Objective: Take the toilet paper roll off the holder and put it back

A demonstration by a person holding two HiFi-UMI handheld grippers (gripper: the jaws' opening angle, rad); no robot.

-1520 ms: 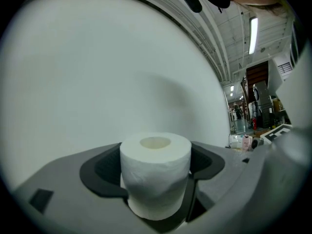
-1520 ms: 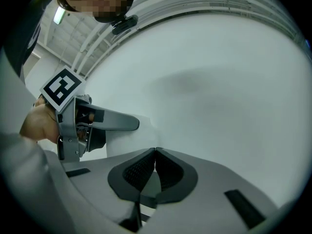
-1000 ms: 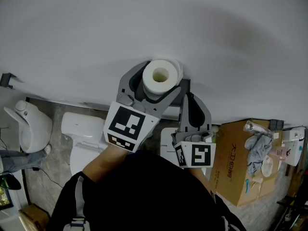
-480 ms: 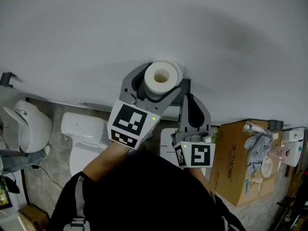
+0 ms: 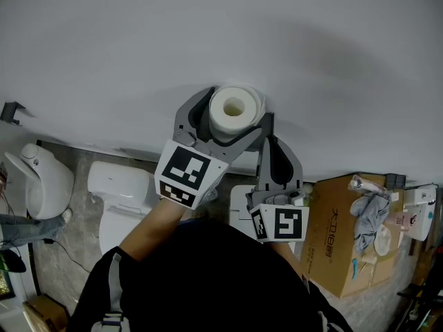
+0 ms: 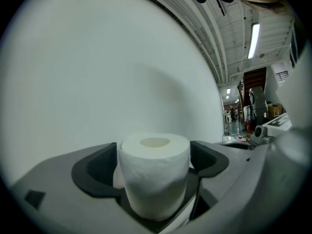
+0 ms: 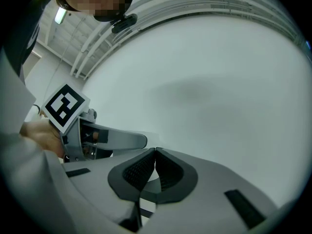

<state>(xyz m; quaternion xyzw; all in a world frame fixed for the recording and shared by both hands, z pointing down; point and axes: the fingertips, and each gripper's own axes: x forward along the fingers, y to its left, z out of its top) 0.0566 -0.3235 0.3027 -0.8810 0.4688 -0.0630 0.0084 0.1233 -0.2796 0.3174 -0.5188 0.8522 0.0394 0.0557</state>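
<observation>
A white toilet paper roll (image 5: 235, 108) stands upright against the pale wall, its hollow core facing up. My left gripper (image 5: 234, 111) reaches around it, one jaw on each side. In the left gripper view the roll (image 6: 155, 172) fills the space between the dark pads (image 6: 100, 167), and a thin gap shows at the right pad. These jaws have just been opening with the roll still between them. The holder is hidden under the roll. My right gripper (image 5: 268, 128) hangs just right of the roll, and its ribbed pads (image 7: 141, 169) meet with nothing between them.
Below on the floor stand a white toilet (image 5: 121, 192) and another white fixture (image 5: 43, 177) further left. A cardboard box (image 5: 342, 237) with crumpled cloth on top is at the right. A small black bracket (image 5: 10, 111) sticks out of the wall at far left.
The left jaws have spread slightly wider around the roll. Both hands stay where they were, and the right gripper looks the same.
</observation>
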